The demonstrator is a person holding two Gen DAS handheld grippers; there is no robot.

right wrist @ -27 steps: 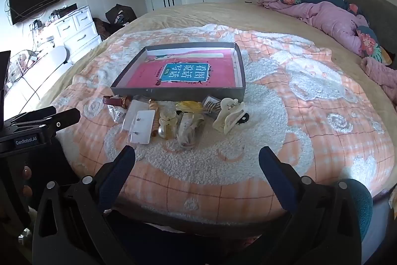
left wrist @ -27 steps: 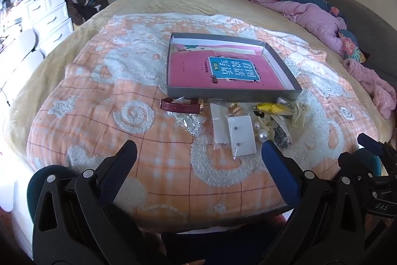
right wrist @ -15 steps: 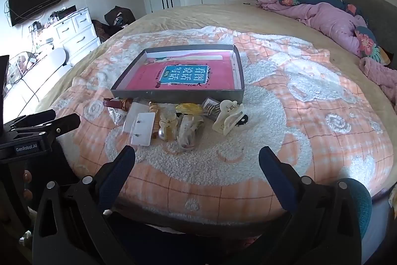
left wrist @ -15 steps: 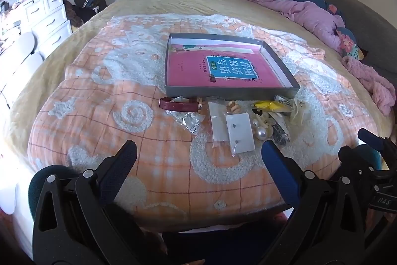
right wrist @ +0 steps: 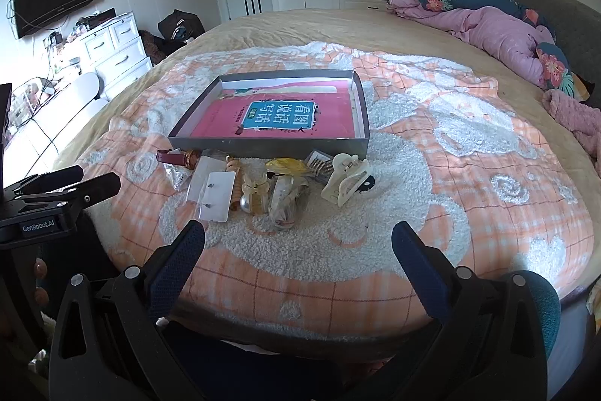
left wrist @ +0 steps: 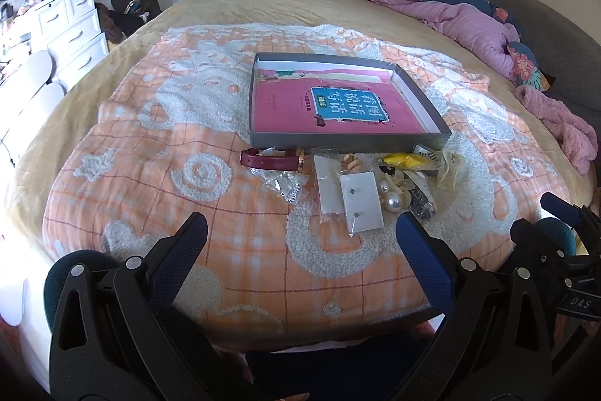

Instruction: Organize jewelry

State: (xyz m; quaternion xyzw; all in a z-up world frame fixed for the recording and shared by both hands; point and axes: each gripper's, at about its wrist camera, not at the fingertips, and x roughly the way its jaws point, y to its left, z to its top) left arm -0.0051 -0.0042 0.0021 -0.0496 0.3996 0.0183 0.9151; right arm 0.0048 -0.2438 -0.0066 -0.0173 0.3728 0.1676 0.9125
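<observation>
A grey shallow box with a pink book inside lies on the bed. In front of it sits a jumble of jewelry: a dark red watch, a white earring card, pearl earrings, a yellow piece and a cream hair claw. My left gripper is open and empty, held near the bed's front edge short of the pile. My right gripper is open and empty, also short of the pile.
An orange and white blanket covers the bed. A purple duvet and floral pillows lie at the far right. White drawers stand at the left, wardrobes behind. Each gripper shows at the other view's edge.
Both grippers have edged slightly forward towards the pile. Both stay open and empty. Nothing on the bed has moved.
</observation>
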